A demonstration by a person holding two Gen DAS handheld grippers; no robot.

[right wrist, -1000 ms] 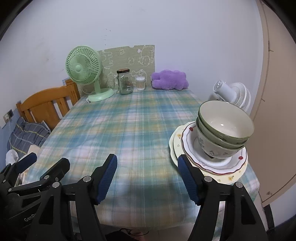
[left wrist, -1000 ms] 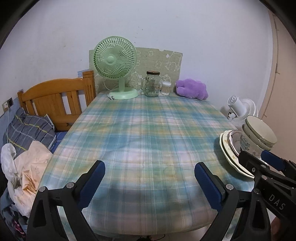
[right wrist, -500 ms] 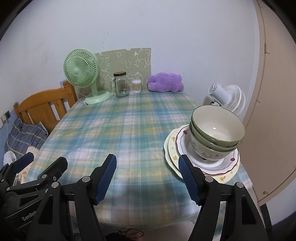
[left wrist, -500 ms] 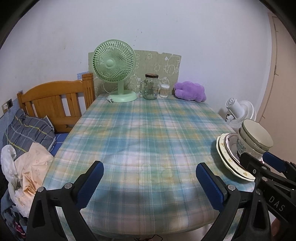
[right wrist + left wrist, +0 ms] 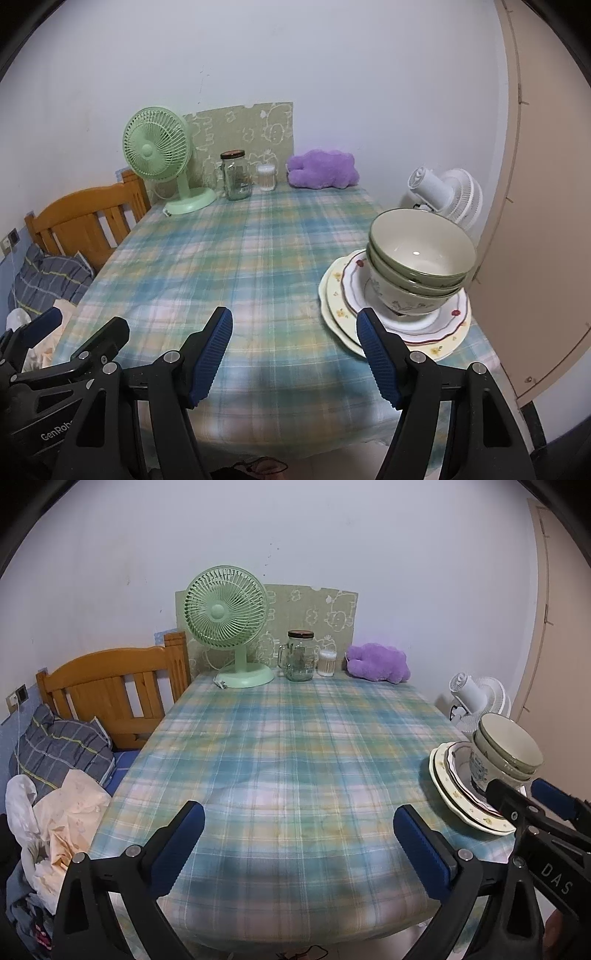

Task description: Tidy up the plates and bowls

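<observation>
Both grippers, left (image 5: 295, 843) and right (image 5: 295, 352), gape empty; three bowls (image 5: 421, 258) stack on two plates (image 5: 439, 332).

You've pulled both grippers back from the table (image 5: 295, 746) over the last second, so the far stuff looks smaller now. The stack of bowls (image 5: 421, 258) sits lower and further off from your right gripper (image 5: 293, 354), and your left gripper (image 5: 295, 845) backed off too.

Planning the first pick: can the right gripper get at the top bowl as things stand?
Probably yes. The right gripper is open, the top bowl sits just ahead to its right, and nothing stands between them.
</observation>
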